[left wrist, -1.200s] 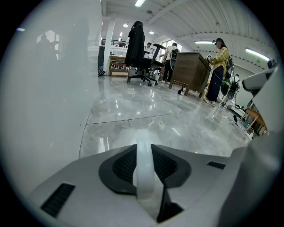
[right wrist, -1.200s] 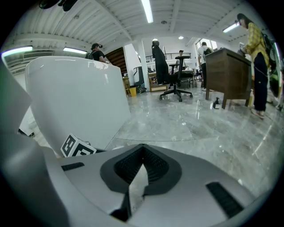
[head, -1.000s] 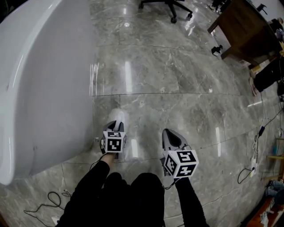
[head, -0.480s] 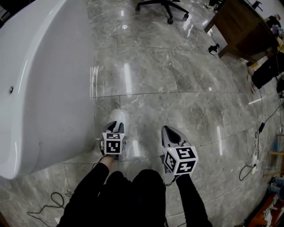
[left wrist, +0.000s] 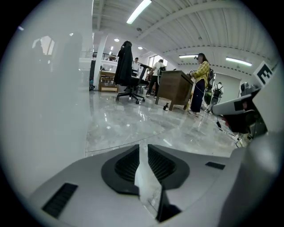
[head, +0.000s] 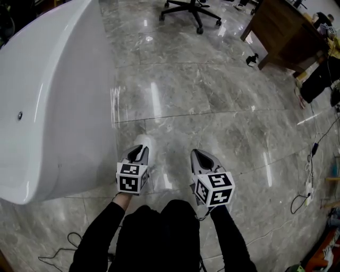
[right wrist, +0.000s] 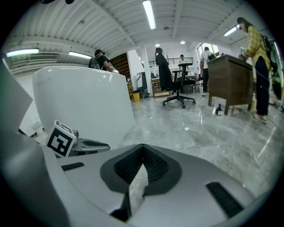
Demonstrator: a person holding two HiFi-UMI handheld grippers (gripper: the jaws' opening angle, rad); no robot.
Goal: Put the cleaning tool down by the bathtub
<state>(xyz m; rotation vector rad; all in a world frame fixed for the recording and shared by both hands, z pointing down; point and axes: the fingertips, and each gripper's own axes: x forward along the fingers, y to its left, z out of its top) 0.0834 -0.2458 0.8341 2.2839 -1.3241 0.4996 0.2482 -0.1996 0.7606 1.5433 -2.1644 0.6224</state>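
The white bathtub (head: 53,95) fills the left of the head view, its curved outer wall standing on the grey marble floor (head: 212,101). My left gripper (head: 139,152) hangs low over the floor right beside the tub wall, jaws together with nothing between them. My right gripper (head: 198,155) is level with it, about a hand's width to the right, also shut and empty. The left gripper view shows the tub wall (left wrist: 44,88) close on the left of my left gripper (left wrist: 143,148). From my right gripper (right wrist: 142,153) I see the tub (right wrist: 84,102) and the left gripper's cube (right wrist: 60,138). No cleaning tool shows in any view.
A black office chair (head: 191,8) and a wooden desk (head: 281,32) stand at the far side, with a small dark bottle (head: 249,59) by the desk. Cables (head: 311,180) trail along the right edge and at bottom left (head: 58,255). People stand near the desk (left wrist: 199,80).
The head view has shifted so more of the tub's rim and inside shows. Both grippers stay side by side, shut, with the left one slightly lower in the picture.
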